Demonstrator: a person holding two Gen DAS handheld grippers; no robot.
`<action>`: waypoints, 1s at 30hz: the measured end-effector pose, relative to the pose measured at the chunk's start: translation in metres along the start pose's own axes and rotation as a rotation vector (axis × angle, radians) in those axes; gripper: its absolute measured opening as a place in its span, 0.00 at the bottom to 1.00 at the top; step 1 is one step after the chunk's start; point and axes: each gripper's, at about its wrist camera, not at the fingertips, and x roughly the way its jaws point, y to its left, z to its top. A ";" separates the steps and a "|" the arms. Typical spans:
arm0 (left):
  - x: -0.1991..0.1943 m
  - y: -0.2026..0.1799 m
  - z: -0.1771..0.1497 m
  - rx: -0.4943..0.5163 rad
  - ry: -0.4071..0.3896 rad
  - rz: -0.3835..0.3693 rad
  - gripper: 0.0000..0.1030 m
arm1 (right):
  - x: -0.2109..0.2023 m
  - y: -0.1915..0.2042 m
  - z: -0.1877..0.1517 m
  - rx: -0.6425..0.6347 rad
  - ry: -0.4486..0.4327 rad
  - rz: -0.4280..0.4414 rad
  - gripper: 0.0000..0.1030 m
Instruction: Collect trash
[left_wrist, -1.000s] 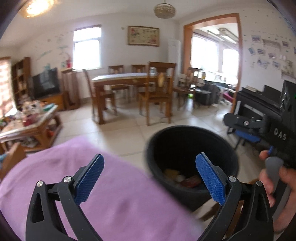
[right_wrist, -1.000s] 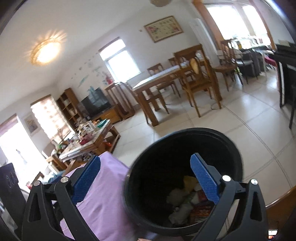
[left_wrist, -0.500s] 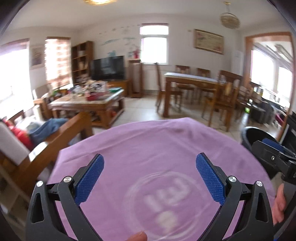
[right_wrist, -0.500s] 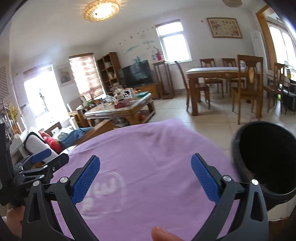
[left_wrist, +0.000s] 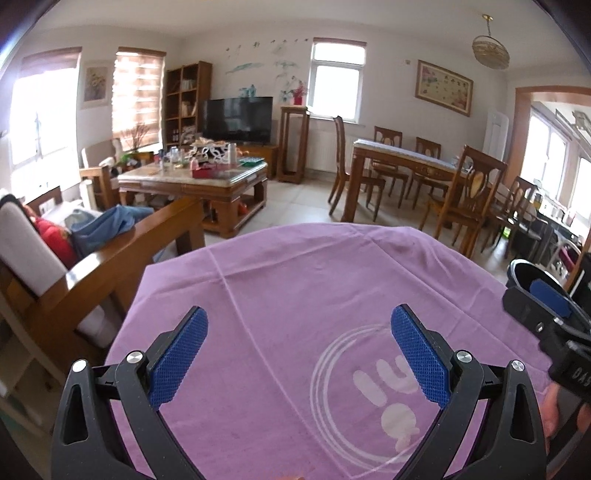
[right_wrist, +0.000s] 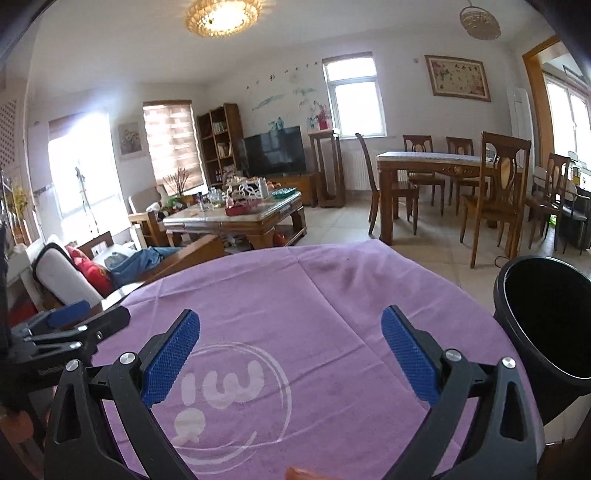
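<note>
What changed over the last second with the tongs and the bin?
Both tongs swung left, away from the bin, and now face the purple cloth. The bin slid from centre view to the right edge. The left tongs and right tongs stayed open and empty; nothing was grasped or released.

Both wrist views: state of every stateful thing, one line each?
left gripper: open, holding nothing, above the cloth
right gripper: open, holding nothing
purple cloth: spread flat, creased, no trash visible on it
black bin: upright, uncovered, at the cloth's right edge; inside too dark to tell
TV: screen dark
ceiling light: on
window blind: lowered
</note>
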 end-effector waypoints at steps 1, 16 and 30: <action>0.001 -0.004 0.000 -0.001 0.005 0.005 0.95 | 0.000 0.000 -0.002 0.006 -0.002 -0.004 0.95; 0.010 0.000 0.002 -0.040 0.038 0.012 0.95 | 0.008 -0.013 -0.001 0.043 0.034 -0.055 0.95; 0.011 -0.002 0.002 -0.031 0.043 0.015 0.95 | 0.012 -0.018 0.001 0.073 0.053 -0.044 0.95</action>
